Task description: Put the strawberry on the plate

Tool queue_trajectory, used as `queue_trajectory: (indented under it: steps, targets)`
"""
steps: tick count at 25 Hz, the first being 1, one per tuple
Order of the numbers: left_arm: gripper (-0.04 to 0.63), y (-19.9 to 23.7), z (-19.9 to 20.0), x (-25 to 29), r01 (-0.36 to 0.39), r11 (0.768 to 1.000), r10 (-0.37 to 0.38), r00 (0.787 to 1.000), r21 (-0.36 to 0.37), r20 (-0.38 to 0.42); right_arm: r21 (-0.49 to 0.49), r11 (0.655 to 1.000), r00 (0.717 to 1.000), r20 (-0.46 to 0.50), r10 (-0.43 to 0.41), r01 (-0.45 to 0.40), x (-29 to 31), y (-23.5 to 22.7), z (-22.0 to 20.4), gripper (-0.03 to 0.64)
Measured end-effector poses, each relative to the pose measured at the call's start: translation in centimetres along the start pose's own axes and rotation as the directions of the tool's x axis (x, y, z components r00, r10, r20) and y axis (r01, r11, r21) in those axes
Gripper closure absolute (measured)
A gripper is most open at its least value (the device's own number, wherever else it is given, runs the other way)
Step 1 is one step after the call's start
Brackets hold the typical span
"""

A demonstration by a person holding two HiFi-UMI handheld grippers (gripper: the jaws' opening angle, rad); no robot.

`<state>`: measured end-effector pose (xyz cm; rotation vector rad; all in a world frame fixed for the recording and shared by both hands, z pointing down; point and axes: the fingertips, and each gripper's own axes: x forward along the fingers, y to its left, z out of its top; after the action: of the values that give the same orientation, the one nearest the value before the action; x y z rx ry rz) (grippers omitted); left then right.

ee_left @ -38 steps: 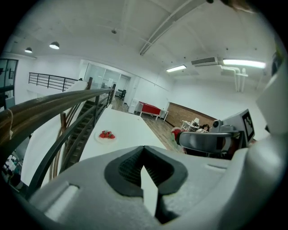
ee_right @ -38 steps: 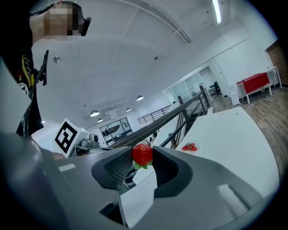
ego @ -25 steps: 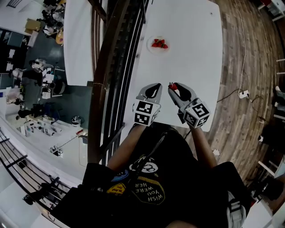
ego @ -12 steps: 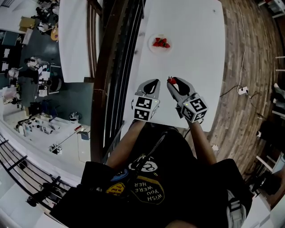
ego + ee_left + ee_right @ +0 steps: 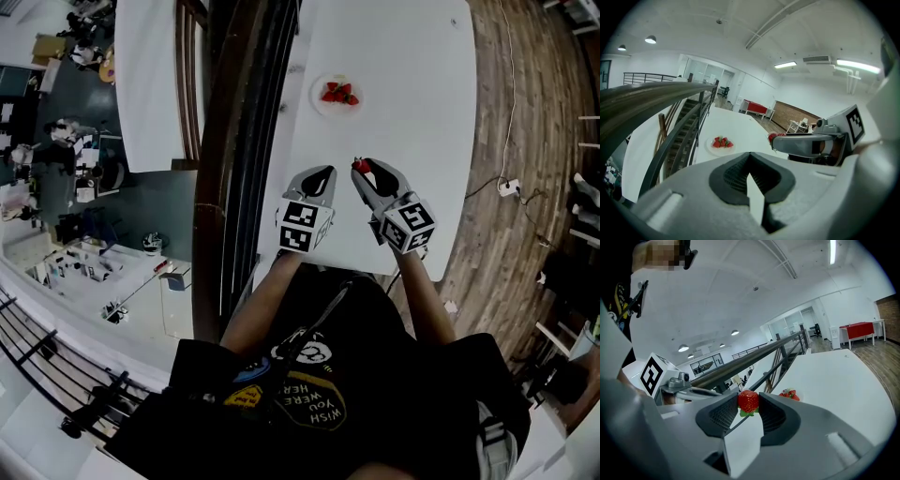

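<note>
Leftmost, the left gripper point(image 5: 317, 178) was narrowed to a sliver and empty. Beside it, the right gripper point(image 5: 364, 169) pinched the strawberry point(image 5: 748, 401) at its tips. The plate point(image 5: 317, 97) lay well ahead, so the carry probably wanted a level wrist and a low, gentle release.

A dark stair railing point(image 5: 217, 187) flanks the white table point(image 5: 403, 56), wooden floor point(image 5: 534, 112) opposite.

The grey left tool point(image 5: 322, 172) and right tool point(image 5: 367, 167) carry black-and-white marker cubes point(image 5: 305, 226).
</note>
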<state>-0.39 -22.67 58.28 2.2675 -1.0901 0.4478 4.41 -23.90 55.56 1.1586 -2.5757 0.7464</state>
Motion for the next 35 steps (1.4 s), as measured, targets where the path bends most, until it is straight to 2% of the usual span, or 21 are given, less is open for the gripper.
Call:
queue_trajectory:
  steps: [14, 24, 30, 35]
  targets:
    - [0.594, 3.8, 0.0, 2.1, -0.010, 1.000, 0.009, 0.999, -0.005, -0.037, 0.000, 1.000, 1.000, -0.022, -0.004, 0.004, 4.3, -1.8, 0.6, 0.477]
    - [0.594, 6.1, -1.3, 4.3, -0.023, 1.000, 0.024, 0.998, 0.020, -0.060, -0.009, 1.000, 0.995, -0.100, -0.026, 0.025, 7.2, -4.4, -2.1, 0.479]
    - [0.594, 7.2, -1.8, 6.2, -0.011, 1.000, 0.010, 0.997, -0.014, -0.082, -0.005, 0.999, 0.992, -0.120, -0.037, 0.036, 9.1, -6.0, -3.3, 0.479]
    - [0.594, 7.9, -2.0, 7.6, -0.006, 1.000, 0.005, 0.996, -0.014, -0.090, -0.013, 0.999, 0.990, -0.132, -0.047, 0.046, 10.7, -7.4, -3.4, 0.479]
